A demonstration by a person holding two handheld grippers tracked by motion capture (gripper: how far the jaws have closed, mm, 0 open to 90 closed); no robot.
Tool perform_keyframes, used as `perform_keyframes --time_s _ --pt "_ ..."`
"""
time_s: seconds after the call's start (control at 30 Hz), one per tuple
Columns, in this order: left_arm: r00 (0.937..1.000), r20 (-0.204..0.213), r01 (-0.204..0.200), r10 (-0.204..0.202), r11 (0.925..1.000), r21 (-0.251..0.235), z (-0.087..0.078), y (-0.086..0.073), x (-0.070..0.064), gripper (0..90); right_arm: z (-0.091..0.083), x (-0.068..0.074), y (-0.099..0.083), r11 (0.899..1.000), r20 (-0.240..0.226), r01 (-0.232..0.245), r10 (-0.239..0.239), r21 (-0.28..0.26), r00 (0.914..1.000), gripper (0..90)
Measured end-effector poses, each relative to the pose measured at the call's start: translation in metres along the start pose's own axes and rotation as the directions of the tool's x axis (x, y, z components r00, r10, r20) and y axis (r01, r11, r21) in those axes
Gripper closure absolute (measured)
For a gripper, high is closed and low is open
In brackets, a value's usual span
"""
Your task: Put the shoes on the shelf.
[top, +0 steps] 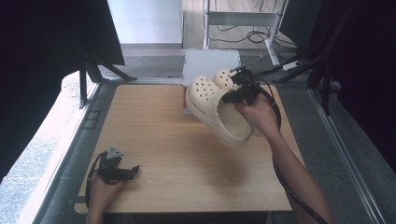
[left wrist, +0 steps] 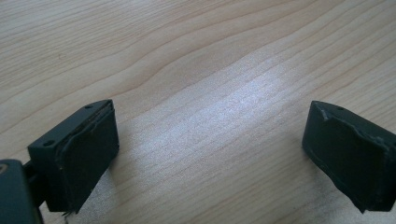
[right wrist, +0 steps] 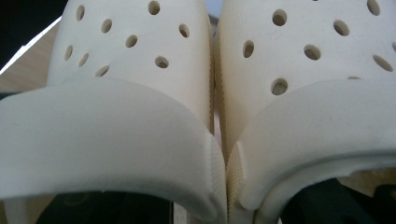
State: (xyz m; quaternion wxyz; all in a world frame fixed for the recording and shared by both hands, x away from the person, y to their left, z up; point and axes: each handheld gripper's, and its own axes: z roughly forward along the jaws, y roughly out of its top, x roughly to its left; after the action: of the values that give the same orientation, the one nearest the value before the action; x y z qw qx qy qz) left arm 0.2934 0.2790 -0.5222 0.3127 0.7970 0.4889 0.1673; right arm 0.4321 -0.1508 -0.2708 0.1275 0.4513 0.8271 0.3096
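Pair of cream clogs [top: 219, 109], perforated across the toes, held up off the wooden table [top: 163, 140] over its far right part, side by side and pressed together, toes pointing away toward the white box [top: 210, 60] at the far edge. In the right gripper view, two inner side walls touching along a ribbed seam, left clog [right wrist: 126, 93] and right clog [right wrist: 317, 84] filling the foreground, black jaw parts just visible inside the heel openings at the bottom. Right gripper [top: 240, 91] clamped on the clogs' adjoining inner walls, one jaw in each shoe, hand right behind at the heels. Well apart, at the near left corner of the table, left gripper [top: 133, 170] resting low on the wood, pointing right, jaws spread wide with bare tabletop between the pads [left wrist: 88, 154].
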Motion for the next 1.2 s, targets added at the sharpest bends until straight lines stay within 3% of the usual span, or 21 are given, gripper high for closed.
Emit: perform_keyframes --time_s 0.23,0.5,0.67,0.97,1.07,1.1,1.13,1.2 --pt "1.0000 0.001 -0.003 0.003 1.0000 0.000 0.000 0.000 0.000 4.0 0.019 -0.009 0.034 0.997 0.058 -0.072 0.072 -0.002 0.9957 66.9" --pt "1.0000 0.003 0.000 0.000 1.0000 -0.001 0.000 0.000 0.000 4.6 0.044 -0.021 0.070 0.987 0.127 -0.161 0.162 -0.017 0.9786 66.9" --pt "1.0000 0.004 -0.001 0.001 1.0000 -0.003 0.000 0.000 0.000 4.8 0.055 -0.026 0.085 0.980 0.144 -0.196 0.197 -0.023 0.9697 66.9" --pt "1.0000 0.004 -0.003 0.003 1.0000 -0.003 0.000 0.000 0.000 5.2 0.079 -0.040 0.117 0.956 0.175 -0.292 0.294 -0.036 0.9397 66.9" --pt "1.0000 0.003 -0.001 0.001 1.0000 -0.006 0.000 0.000 0.000 5.3 0.086 -0.046 0.127 0.945 0.185 -0.323 0.326 -0.046 0.9273 66.9" --pt "1.0000 0.003 -0.001 0.001 1.0000 -0.006 0.001 0.000 0.000 5.3 0.091 -0.049 0.132 0.941 0.199 -0.336 0.339 -0.051 0.9197 66.8" --pt "1.0000 0.003 -0.001 0.001 1.0000 -0.006 0.001 0.000 0.000 5.3 0.091 -0.049 0.132 0.941 0.199 -0.336 0.339 -0.051 0.9197 66.8" --pt "1.0000 0.001 -0.005 0.005 1.0000 -0.006 0.001 0.000 0.000 5.3 0.095 -0.052 0.137 0.934 0.210 -0.352 0.356 -0.056 0.9107 66.8"
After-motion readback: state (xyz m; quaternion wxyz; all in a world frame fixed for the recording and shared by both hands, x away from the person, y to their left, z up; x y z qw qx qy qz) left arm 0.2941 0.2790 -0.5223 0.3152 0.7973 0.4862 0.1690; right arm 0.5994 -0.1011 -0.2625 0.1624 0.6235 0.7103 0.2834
